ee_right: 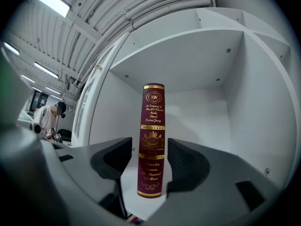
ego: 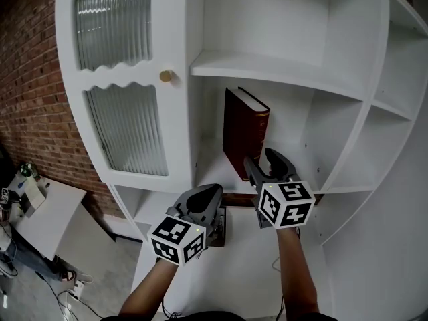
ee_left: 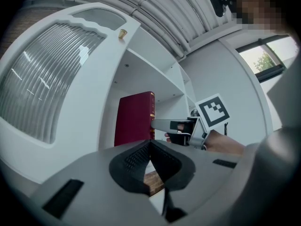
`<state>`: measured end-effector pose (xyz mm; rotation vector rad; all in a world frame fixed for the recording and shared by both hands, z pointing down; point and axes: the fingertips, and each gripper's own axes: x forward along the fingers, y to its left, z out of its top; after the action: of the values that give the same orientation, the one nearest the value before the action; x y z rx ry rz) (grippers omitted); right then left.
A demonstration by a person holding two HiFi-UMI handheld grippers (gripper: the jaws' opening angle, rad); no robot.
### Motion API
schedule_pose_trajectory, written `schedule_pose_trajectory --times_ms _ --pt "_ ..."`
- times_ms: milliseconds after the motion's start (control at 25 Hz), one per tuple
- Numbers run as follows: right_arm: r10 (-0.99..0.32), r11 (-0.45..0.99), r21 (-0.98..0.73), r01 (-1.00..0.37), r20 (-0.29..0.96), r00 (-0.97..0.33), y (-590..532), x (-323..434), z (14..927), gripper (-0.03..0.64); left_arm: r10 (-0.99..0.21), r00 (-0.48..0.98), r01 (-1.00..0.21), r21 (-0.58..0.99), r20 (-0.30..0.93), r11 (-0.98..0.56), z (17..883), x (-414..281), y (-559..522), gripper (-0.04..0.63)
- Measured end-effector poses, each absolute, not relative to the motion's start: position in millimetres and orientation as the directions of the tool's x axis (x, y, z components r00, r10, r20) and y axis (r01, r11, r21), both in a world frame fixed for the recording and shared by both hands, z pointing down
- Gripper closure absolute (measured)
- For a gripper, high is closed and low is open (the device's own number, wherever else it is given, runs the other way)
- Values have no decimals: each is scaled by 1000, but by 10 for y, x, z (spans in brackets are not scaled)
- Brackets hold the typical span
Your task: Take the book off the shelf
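The dark red book (ee_right: 153, 140) stands upright on the white shelf (ego: 212, 169) between the spread, untouching jaws of the right gripper (ego: 262, 159), while the left gripper (ee_left: 150, 146) is closed and empty

The book (ee_right: 153, 140) is maroon with gold spine bands, the shelf (ego: 267, 69) white, the wall (ego: 27, 79) red brick.

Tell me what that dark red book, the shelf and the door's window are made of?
The book looks bound in maroon leather or leatherette: slight sheen, gilt stamped spine. The shelf seems white-painted wood or board, matte. The door pane looks like ribbed glass, maybe acrylic.
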<state>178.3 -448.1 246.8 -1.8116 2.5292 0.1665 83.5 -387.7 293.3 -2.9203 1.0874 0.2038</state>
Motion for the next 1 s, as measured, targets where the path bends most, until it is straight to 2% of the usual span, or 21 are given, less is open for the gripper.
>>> schedule_pose_trajectory --times_ms 1000 --pt "-949 313 94 -945 -22 -316 -5004 1677 2485 354 -664 742 -665 23 -93 -747 3043 835 -3981 588"
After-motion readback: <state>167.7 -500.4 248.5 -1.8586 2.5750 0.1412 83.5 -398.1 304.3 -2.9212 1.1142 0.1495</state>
